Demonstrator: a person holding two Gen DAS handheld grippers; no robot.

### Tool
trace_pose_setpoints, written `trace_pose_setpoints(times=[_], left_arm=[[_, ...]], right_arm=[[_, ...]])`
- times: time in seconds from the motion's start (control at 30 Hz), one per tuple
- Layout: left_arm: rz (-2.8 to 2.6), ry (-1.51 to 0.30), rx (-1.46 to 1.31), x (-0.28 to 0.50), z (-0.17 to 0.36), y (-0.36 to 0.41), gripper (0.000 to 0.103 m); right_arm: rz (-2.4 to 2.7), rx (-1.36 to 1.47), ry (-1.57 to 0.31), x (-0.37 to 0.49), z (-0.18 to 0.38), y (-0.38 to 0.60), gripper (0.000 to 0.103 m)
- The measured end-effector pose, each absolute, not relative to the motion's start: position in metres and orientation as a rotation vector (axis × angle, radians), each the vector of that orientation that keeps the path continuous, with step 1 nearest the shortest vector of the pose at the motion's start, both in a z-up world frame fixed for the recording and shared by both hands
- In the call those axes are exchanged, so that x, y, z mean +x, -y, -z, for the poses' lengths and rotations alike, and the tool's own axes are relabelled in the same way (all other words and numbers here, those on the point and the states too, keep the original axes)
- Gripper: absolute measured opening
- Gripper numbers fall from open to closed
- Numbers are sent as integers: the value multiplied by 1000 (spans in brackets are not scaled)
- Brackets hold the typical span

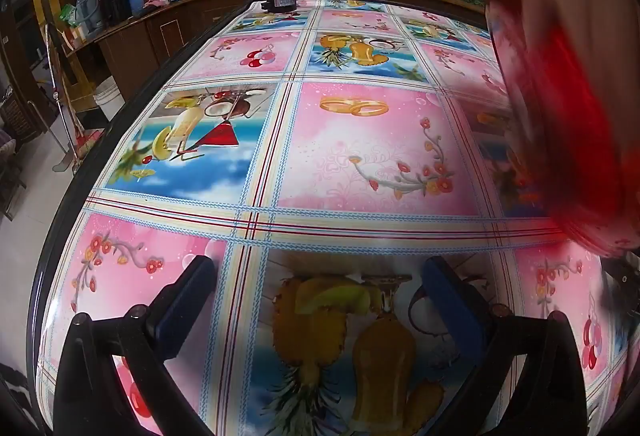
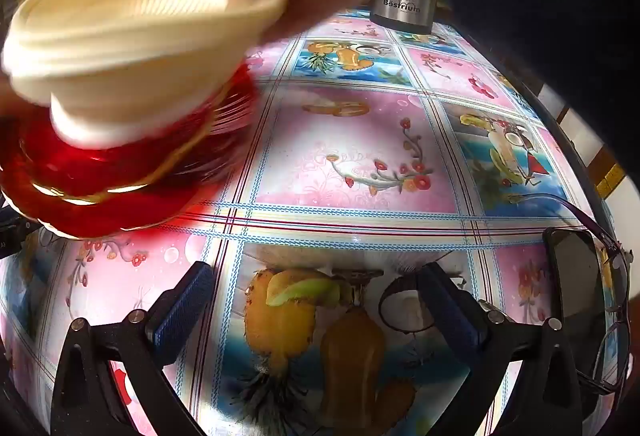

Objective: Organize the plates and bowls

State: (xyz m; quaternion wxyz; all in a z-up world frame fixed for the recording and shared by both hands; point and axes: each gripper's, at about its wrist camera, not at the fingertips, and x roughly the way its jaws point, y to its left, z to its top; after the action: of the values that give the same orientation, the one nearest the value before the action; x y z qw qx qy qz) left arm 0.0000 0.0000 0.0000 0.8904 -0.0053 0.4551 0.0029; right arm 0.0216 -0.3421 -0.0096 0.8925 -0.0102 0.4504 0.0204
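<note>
Red plates (image 2: 100,176) and a cream bowl (image 2: 132,44), blurred, hang above the tablecloth (image 2: 360,140); my left gripper (image 1: 320,300) and right gripper (image 2: 316,304) gape empty over it.

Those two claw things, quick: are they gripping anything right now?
Left gripper: jaws wide open, nothing between them.
Right gripper: jaws wide open, nothing between them.

A blurred cream bowl (image 2: 132,32) sits tilted atop stacked red plates (image 2: 120,172) — lower rim touching the tablecloth.
</note>
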Motion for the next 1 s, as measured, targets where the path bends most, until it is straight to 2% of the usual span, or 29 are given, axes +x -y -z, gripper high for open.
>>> trace_pose_setpoints(times=[1.0], left_arm=[[-8, -943, -13, -1, 2, -4, 103]], right_arm=[[-46, -19, -934, 18, 8, 342, 102]])
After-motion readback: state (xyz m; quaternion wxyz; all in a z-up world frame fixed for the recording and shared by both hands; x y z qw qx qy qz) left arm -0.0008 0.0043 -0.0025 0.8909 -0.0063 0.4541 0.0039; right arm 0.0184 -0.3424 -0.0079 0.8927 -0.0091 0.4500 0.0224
